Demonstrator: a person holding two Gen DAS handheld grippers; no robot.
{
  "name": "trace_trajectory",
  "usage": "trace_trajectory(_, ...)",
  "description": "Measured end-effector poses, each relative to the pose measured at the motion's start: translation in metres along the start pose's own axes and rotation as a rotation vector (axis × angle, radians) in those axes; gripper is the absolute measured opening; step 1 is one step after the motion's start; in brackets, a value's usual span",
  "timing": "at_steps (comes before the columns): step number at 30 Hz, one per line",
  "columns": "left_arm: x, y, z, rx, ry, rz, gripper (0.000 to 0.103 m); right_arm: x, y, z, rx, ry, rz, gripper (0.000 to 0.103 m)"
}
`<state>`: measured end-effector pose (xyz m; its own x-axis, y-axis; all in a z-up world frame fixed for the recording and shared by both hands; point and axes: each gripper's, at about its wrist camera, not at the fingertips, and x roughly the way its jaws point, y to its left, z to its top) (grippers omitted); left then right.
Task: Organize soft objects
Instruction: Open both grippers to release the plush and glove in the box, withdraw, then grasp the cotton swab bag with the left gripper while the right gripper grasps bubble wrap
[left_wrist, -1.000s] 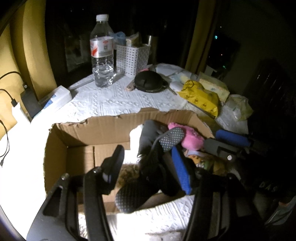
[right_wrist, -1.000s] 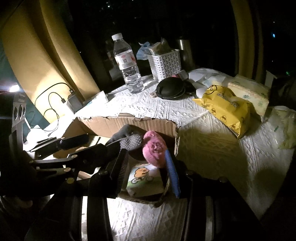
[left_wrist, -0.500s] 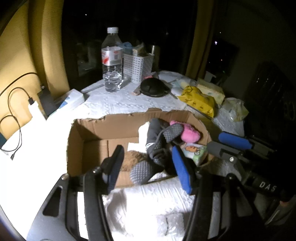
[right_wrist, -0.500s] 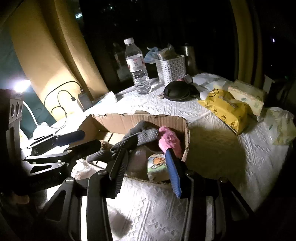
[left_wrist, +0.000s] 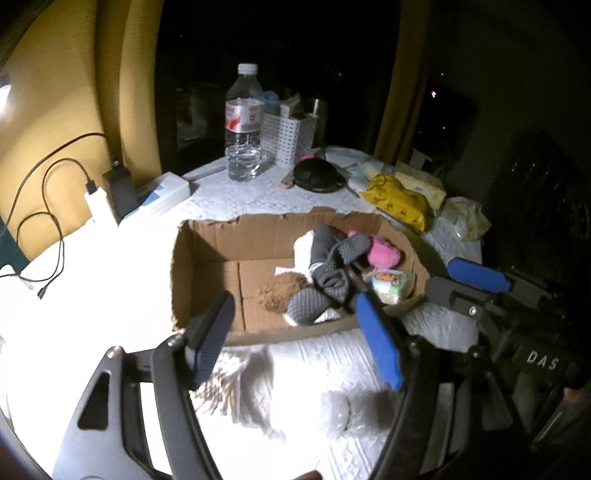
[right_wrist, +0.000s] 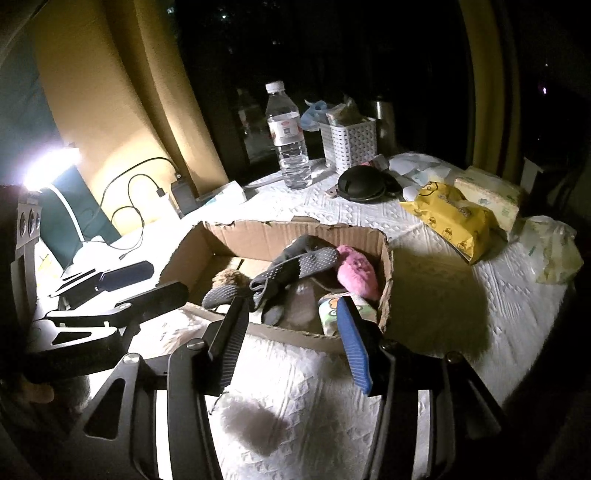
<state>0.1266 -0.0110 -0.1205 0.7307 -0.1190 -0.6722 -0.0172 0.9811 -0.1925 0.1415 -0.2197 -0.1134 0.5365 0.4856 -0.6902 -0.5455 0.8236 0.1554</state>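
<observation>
A torn cardboard box (left_wrist: 207, 266) on the white-clothed table holds the soft things: dotted grey gloves (left_wrist: 325, 280), a pink plush (left_wrist: 384, 254), a brown fuzzy piece (left_wrist: 280, 291) and a cartoon tissue pack (left_wrist: 391, 284). My left gripper (left_wrist: 291, 301) hangs in front of the box's near wall, its jaws opening with nothing between them. My right gripper (right_wrist: 291, 306) is also just short of the near wall, jaws opening and empty. From the right wrist, the grey gloves (right_wrist: 295, 269) drape over the pink plush (right_wrist: 358, 271). The left gripper (right_wrist: 166, 278) shows at the left.
Behind the box stand a water bottle (left_wrist: 243, 122), a white perforated basket (left_wrist: 286, 136) and a black round case (left_wrist: 317, 175). A yellow tissue pack (right_wrist: 450, 218) and other packets lie at the right. Cables and a charger (left_wrist: 118, 188) lie at the left, near a bright lamp (right_wrist: 48, 166).
Both grippers have drawn back and up from inside the box to in front of its near wall. Their jaws stand wider. The grey gloves stay in the box.
</observation>
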Motion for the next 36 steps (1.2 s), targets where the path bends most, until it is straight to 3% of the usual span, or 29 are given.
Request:
trace_trajectory(22, -0.029, 0.028, -0.038, -0.010, 0.007, -0.001, 0.070, -0.010, 0.040, -0.033, -0.002, 0.020, -0.013, 0.057)
trace_trajectory(36, -0.006, 0.049, -0.069, -0.020, 0.071, 0.047, 0.071, 0.020, 0.055, -0.062, 0.015, 0.096, 0.010, 0.057)
